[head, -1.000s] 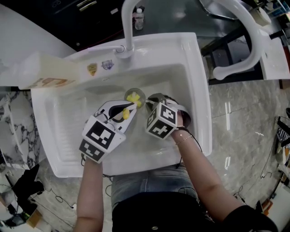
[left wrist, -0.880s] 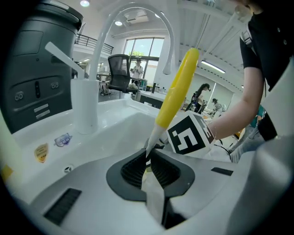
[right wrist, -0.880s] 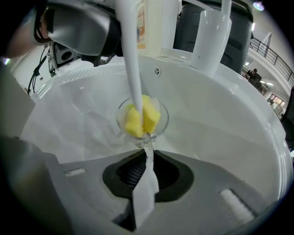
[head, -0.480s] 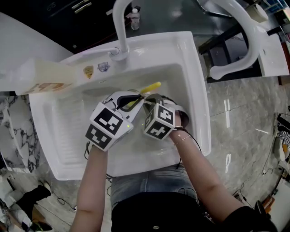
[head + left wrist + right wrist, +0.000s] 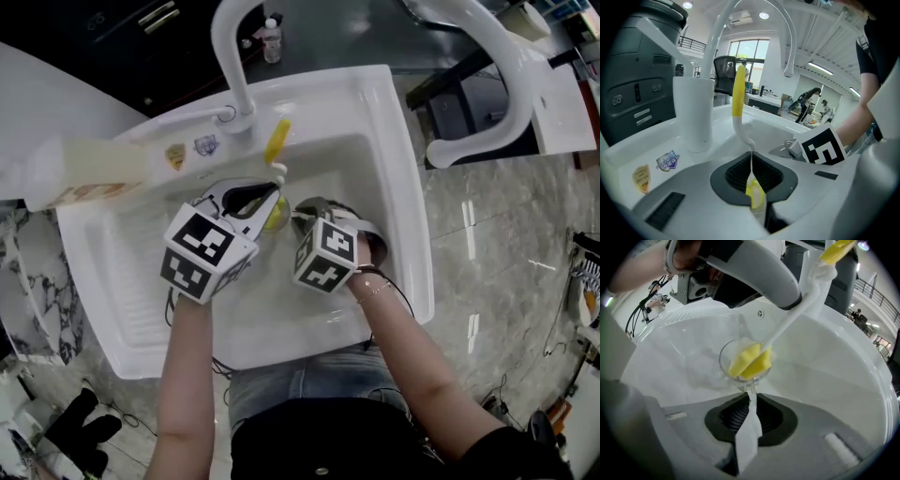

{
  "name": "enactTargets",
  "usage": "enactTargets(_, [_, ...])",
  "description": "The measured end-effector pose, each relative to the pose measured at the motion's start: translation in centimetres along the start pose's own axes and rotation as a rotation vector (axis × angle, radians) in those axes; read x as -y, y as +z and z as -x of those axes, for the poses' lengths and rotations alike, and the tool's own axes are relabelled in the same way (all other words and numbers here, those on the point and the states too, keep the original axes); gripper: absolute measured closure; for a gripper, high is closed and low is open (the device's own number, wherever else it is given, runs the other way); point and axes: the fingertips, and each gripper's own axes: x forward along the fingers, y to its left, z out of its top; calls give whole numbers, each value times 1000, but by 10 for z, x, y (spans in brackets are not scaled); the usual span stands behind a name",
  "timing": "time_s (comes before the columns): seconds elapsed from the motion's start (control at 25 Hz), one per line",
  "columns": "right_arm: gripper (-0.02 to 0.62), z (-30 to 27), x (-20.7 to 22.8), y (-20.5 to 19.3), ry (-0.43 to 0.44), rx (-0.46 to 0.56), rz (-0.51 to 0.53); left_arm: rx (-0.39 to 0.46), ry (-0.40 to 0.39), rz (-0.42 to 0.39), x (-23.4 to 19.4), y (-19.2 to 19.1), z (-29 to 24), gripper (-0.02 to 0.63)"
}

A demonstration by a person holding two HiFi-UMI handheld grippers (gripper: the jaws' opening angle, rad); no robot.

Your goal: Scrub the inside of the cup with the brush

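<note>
In the head view my left gripper (image 5: pixel 265 204) holds a brush over the white sink (image 5: pixel 375 141). Its yellow-tipped handle (image 5: pixel 276 141) points up toward the faucet (image 5: pixel 225 47). The left gripper view shows the jaws (image 5: pixel 754 187) closing on the brush's thin white stem (image 5: pixel 751 159), with the pads pressing on it. My right gripper (image 5: pixel 750 394) is shut on the edge of a clear cup (image 5: pixel 729 350) lying low in the basin. The brush's yellow sponge head (image 5: pixel 750 363) sits inside the cup. In the head view the right gripper (image 5: pixel 298 214) lies just right of the left one.
A pale rectangular container (image 5: pixel 84 173) lies on the sink's left ledge beside two stickers (image 5: pixel 176 155). A small bottle (image 5: pixel 272 39) stands behind the faucet. The drainboard (image 5: pixel 122 281) fills the sink's left part. A white curved frame (image 5: pixel 506 75) stands at the right, above the grey floor.
The brush handle has swung from pointing up-right to pointing straight up at the faucet. My left gripper has shifted slightly left. The right gripper has stayed on the cup.
</note>
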Motion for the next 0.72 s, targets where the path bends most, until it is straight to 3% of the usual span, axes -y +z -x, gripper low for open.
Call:
enactTargets(0.48, [546, 0, -1, -1, 4, 4, 11, -24, 82, 21, -14, -15, 20, 581])
enactTargets(0.72, [546, 0, -1, -1, 3, 8, 12, -17, 119, 80, -20, -25, 29, 581])
